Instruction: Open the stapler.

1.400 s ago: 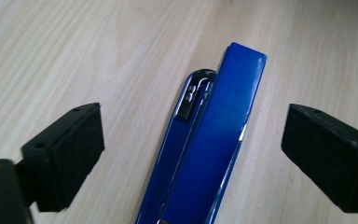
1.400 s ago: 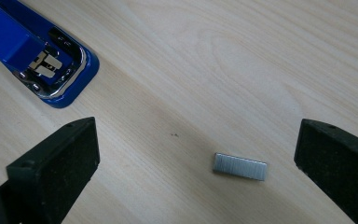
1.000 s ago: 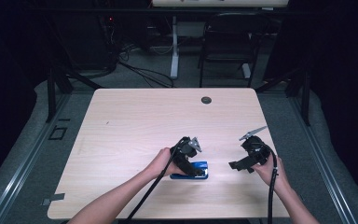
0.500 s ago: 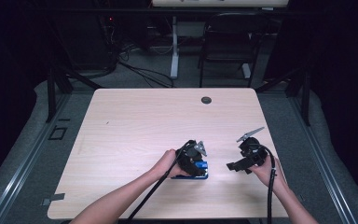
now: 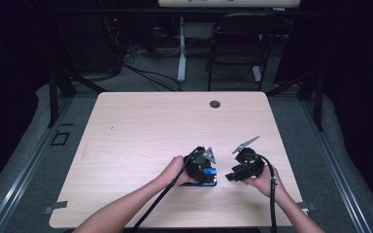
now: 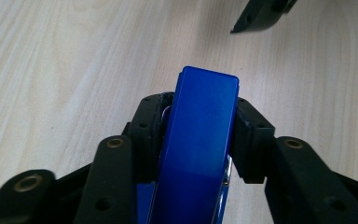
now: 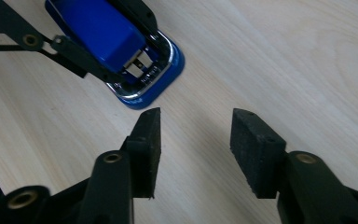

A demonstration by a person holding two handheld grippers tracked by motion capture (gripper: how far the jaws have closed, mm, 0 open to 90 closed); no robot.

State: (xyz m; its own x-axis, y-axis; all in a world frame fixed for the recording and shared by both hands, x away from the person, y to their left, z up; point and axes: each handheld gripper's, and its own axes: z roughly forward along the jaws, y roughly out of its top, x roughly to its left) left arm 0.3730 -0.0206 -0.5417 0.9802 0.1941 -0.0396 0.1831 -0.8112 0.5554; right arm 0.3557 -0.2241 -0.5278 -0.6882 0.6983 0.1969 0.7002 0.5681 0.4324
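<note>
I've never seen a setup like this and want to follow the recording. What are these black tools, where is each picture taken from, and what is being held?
A person sits at a wooden table with a hand-held two-jaw gripper in each hand. The high view looks down from above. Each gripper also carries its own camera looking along its black jaws. The left gripper has just been closing and its pads now press both sides of a blue stapler lying on the table. The right gripper has also been closing, but nothing is between its jaws; it hangs beside the stapler's front end. A small dark round disc sits at the far edge.
</note>
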